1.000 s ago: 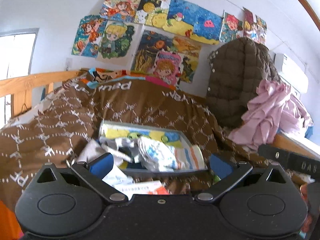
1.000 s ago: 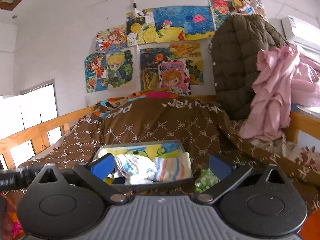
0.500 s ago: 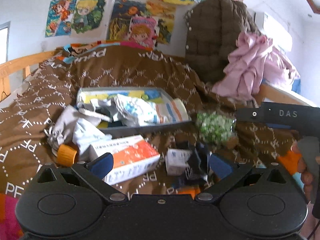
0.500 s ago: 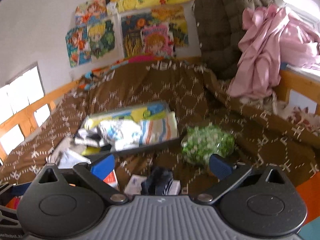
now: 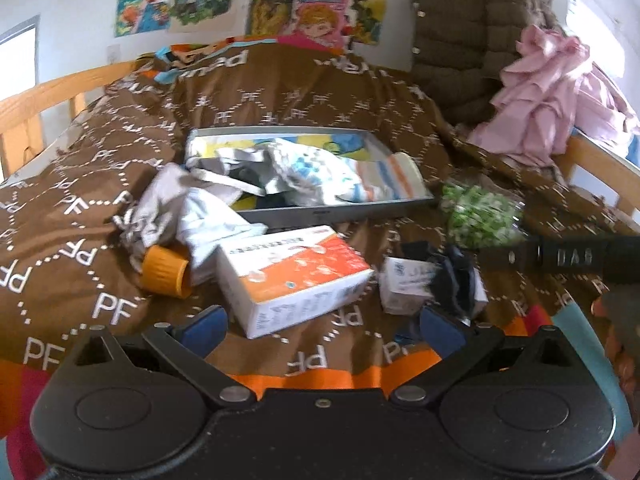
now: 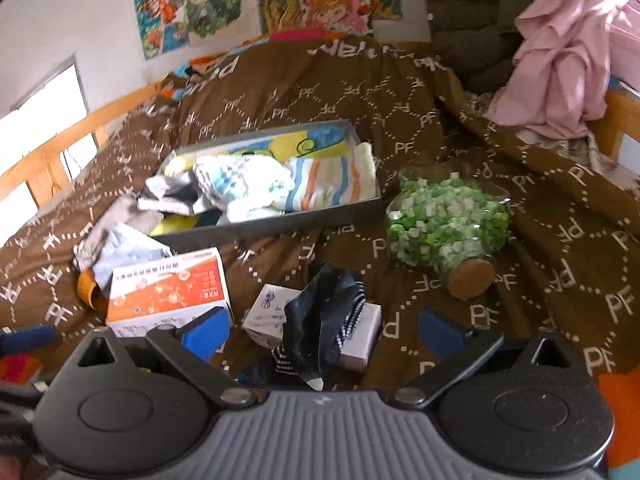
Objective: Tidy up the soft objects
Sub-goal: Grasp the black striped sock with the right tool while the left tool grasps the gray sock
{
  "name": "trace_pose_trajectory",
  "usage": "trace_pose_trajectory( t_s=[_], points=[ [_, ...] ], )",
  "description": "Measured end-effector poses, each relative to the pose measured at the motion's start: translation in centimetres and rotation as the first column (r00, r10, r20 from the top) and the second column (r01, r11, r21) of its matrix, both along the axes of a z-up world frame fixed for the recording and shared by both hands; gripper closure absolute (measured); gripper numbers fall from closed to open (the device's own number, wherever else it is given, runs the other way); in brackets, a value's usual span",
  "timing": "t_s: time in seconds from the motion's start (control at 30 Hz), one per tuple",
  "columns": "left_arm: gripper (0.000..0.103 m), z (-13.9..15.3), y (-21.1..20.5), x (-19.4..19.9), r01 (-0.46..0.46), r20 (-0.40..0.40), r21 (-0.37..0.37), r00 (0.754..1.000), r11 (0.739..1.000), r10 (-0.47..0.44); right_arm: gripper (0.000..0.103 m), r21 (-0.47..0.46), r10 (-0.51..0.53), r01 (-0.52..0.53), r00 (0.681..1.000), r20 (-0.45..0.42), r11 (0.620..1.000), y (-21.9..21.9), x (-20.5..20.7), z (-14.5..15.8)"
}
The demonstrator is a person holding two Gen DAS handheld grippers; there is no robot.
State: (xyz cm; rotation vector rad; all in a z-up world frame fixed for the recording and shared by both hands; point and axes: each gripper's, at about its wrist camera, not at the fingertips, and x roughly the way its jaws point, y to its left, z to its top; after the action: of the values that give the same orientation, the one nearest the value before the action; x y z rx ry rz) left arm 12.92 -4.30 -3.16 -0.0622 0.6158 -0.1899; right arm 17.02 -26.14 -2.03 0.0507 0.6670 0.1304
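R gripper (image 6: 322, 330) spread, empty, above dark sock (image 6: 320, 320) on small box (image 6: 360, 330) | L gripper (image 5: 324, 326) spread, empty, near orange box (image 5: 292, 276) | tip: pinch sock's top fold only, lift clear of box, drop in tray (image 6: 280, 226) w/ other cloths

Cloth-filled tray (image 5: 340, 211) — orange box (image 5: 294, 280) nearer
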Motion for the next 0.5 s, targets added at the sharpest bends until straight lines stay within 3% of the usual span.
trace_pose_trajectory(
  t_s=[0.2, 0.5],
  points=[
    [0.001, 0.1, 1.8, 1.6, -0.061, -0.006, -0.011, 0.998, 0.998, 0.061, 0.005, -0.019, 0.043, -0.044, 0.999, -0.021, 0.999, 1.6, 1.9, -1.5],
    [0.001, 0.4, 5.8, 7.0, -0.132, -0.021, -0.068, 0.991, 0.989, 0.131, 0.017, 0.009, 0.007, -0.007, 0.996, -0.09, 1.0, 1.5, 4.5, -3.5]
  ],
)
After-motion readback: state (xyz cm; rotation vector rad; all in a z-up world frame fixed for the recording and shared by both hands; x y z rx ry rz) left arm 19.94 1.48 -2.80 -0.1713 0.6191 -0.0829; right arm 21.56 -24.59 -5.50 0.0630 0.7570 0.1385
